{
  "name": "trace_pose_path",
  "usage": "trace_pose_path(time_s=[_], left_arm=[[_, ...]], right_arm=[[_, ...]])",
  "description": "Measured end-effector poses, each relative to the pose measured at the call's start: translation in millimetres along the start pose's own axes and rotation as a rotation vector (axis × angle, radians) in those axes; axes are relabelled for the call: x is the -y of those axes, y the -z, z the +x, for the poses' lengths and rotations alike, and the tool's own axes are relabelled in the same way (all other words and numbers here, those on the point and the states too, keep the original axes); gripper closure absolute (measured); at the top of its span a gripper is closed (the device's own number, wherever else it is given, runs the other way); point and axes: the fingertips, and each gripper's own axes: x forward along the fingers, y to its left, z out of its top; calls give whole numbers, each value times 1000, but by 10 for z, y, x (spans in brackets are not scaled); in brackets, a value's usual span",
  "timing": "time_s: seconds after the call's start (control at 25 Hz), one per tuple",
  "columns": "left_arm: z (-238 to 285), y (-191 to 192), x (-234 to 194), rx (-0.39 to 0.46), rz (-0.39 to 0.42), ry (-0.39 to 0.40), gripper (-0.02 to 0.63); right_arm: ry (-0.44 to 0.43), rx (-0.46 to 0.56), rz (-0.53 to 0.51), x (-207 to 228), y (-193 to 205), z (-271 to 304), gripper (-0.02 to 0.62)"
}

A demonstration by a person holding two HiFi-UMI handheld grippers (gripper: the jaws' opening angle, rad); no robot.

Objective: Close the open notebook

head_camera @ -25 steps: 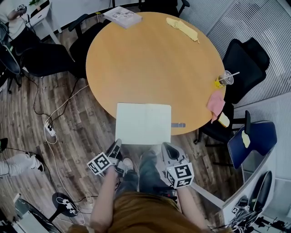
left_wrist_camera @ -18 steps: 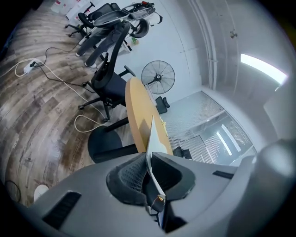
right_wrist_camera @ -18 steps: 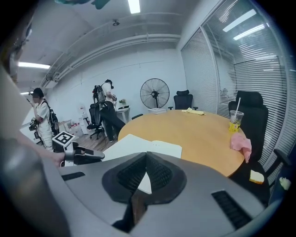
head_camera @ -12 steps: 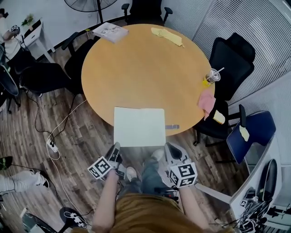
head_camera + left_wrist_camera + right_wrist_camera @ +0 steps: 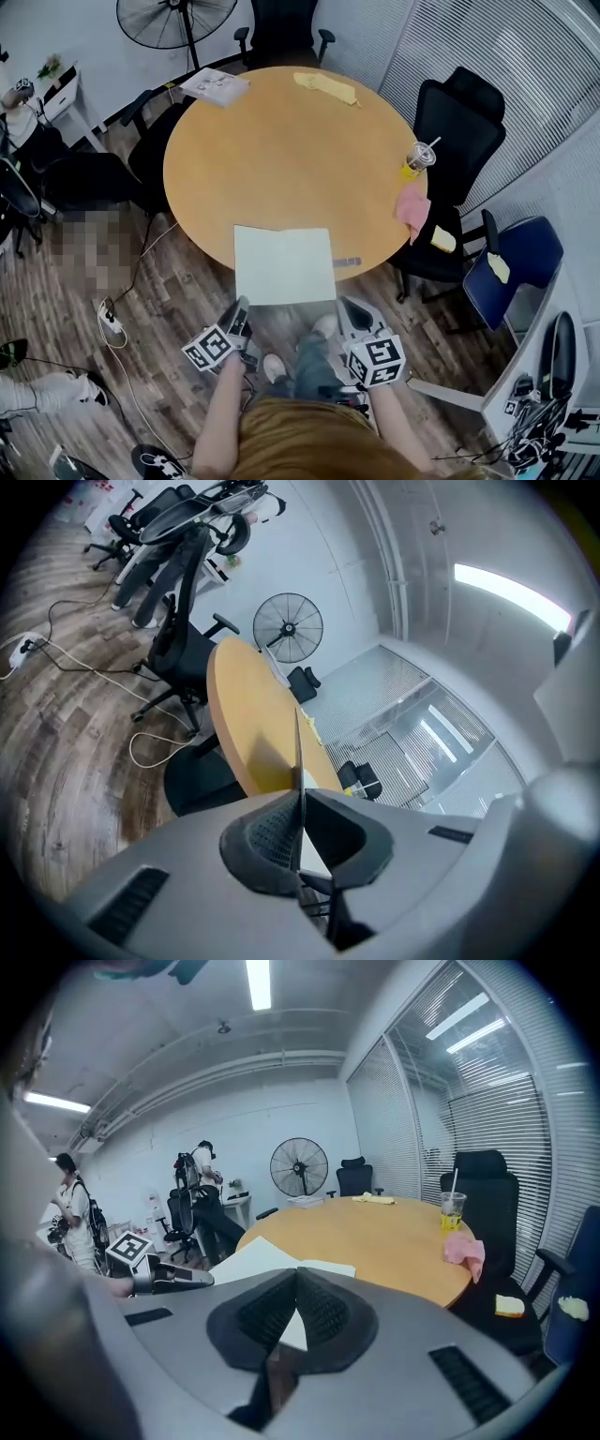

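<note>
Jaws of the left gripper (image 5: 300, 803) have just been closing and now stand nearly together. They pinch a thin edge that runs straight up between the pads, which is the near left corner of the open white notebook (image 5: 284, 265). The right gripper (image 5: 295, 1283) is likewise drawn narrow, its pads meeting over a white page corner at the notebook's near right. It looks nipped there rather than merely beside it.

In the head view both grippers sit at the near edge of the round wooden worktop (image 5: 281, 150), one at each near corner of the notebook. The notebook lies spread open with its near margin hanging just past that edge. A small grey strip (image 5: 345, 262) lies just beside its right side. Well apart, by the right edge, are a clear plastic cup with a straw (image 5: 415, 157) and a pink cloth (image 5: 411, 208). A yellow cloth (image 5: 325, 87) and a printed booklet (image 5: 216, 86) lie at the far edge.

I judge the notebook to be light, with thin floppy leaves and probably a stiffer cover; a lone leaf would buckle or tear if swung. The safer hold is the outer edge of one half, cover and pages together, folding it over the spine while the other half is kept down. The smooth worktop and the overhang could otherwise let it slide off.
</note>
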Motion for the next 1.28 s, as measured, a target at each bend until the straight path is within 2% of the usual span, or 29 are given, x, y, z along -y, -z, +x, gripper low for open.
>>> trace_pose_path(time_s=[0.36,1.28], left_arm=[[21,-48,141,-19,81,-2,572],[166,-15,589,-78,465,23,566]], right_arm=[[33,32,13,24,-47,-127,583],[20,22,29,50,-3,-106,583]])
